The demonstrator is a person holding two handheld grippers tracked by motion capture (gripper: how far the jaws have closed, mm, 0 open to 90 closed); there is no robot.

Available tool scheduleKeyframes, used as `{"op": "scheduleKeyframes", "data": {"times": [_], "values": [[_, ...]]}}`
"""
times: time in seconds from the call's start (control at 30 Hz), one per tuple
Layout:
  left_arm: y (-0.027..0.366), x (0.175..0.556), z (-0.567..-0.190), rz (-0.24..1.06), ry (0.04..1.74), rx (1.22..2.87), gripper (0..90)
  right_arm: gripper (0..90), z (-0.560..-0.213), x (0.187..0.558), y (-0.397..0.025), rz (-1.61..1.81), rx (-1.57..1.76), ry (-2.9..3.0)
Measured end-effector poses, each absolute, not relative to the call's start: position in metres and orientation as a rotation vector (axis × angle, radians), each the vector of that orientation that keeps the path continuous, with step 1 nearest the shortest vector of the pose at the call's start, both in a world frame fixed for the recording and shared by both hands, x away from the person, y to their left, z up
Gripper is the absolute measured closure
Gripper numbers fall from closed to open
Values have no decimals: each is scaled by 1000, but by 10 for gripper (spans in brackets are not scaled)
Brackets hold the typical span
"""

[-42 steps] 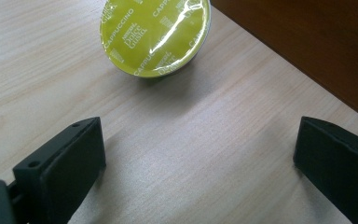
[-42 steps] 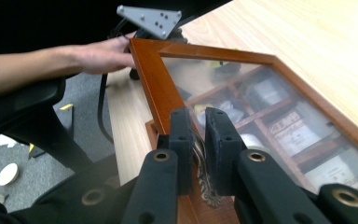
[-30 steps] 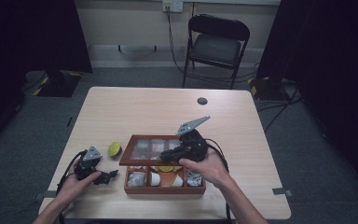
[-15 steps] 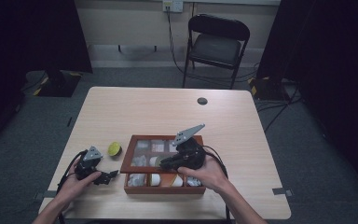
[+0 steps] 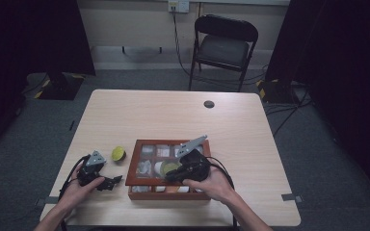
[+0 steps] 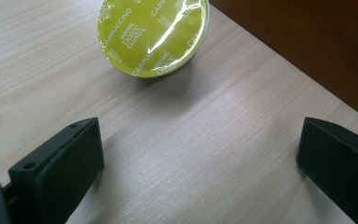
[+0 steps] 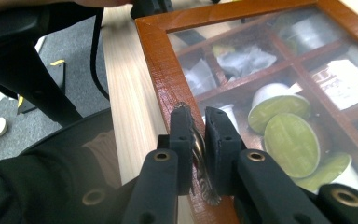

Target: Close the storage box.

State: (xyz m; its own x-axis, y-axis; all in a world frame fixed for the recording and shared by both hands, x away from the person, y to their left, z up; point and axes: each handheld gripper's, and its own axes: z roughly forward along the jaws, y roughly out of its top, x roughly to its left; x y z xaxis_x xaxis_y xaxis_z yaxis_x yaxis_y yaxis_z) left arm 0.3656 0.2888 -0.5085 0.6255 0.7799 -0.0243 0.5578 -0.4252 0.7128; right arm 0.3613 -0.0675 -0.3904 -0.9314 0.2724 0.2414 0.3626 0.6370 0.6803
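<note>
While the right hand-held gripper (image 7: 198, 140) pinched a small metal latch (image 7: 200, 161) on the near edge of the wooden box's glass-paned lid (image 7: 165, 70), the grip looked narrow: the jaws were pressed nearly together on a thin, twisted bit of metal, so a slip seemed the chief risk, and a slip with the lid partway up would likely drop it back onto the box (image 5: 135, 168). A pull off to one side, judged from the angle of the jaws, might also drag the whole box across the table (image 5: 250, 130) rather than hinge the lid. Capsules, green-topped (image 7: 291, 144) and white, lay in the compartments under the glass. Right hand (image 5: 212, 183) sat at the box's near right, wrist low, gripper reaching forward over the frame. Left hand-held gripper (image 5: 107, 182) rested on the table left of the box, jaws spread wide and holding nothing, aimed toward the box. One loose green capsule (image 6: 154, 35), its foil marked cappuccino, lay on the table just beside the box's left wall (image 6: 307, 42), ahead of the spread jaws and apart from them; a careless sweep of the left hand could knock it away
</note>
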Motion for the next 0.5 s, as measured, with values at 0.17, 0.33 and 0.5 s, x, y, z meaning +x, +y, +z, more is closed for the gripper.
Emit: {"op": "scheduleKeyframes", "data": {"times": [0.17,0.33,0.5], "values": [[289,366,-509,407,1043,2146,0,818,-394,359,-66,-1173,-524,-2742],[289,366,-509,406,1043,2145,0,818,-400,358,-66,-1173,-522,-2741],[289,366,-509,406,1043,2145,0,819,-409,356,-64,-1139,-518,-2753]]}}
